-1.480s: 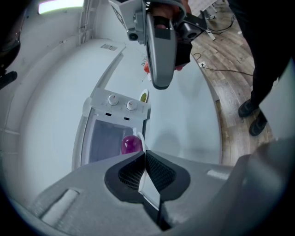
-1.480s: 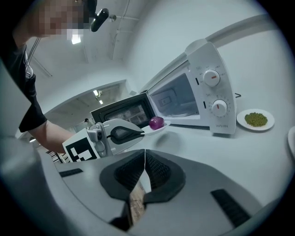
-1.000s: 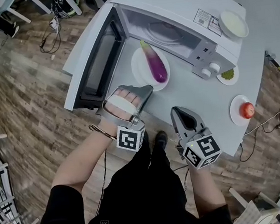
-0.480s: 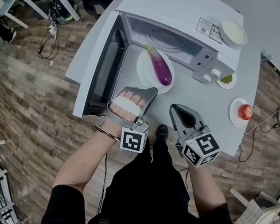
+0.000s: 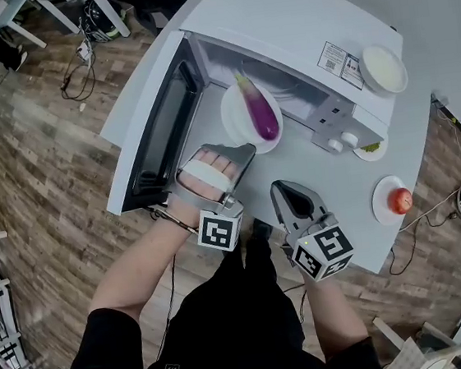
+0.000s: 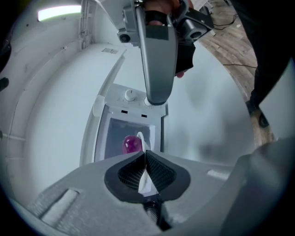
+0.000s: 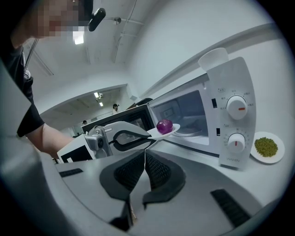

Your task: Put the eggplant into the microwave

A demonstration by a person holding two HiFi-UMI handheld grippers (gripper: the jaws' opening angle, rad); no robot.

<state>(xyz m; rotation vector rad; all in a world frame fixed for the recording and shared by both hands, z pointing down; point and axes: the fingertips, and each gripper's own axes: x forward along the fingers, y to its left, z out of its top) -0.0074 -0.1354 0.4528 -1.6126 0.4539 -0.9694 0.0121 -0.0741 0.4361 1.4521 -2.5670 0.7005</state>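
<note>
The right gripper (image 5: 280,186), jaws pressed together on nothing, sat idle nearest the person. The left gripper (image 5: 245,147) pinched the plate (image 5: 233,113) by 1 spot on its rim. A sag there could roll the eggplant (image 5: 260,111) off the plate, or the far rim could clip the microwave (image 5: 294,15) sill. Against 1 second before, the plate had edged closer to the open cavity.

You see a glossy, smooth eggplant (image 5: 258,110) on a smooth white plate (image 5: 231,115), over a matt table (image 5: 321,179) and wood-grain floor (image 5: 37,160)
</note>
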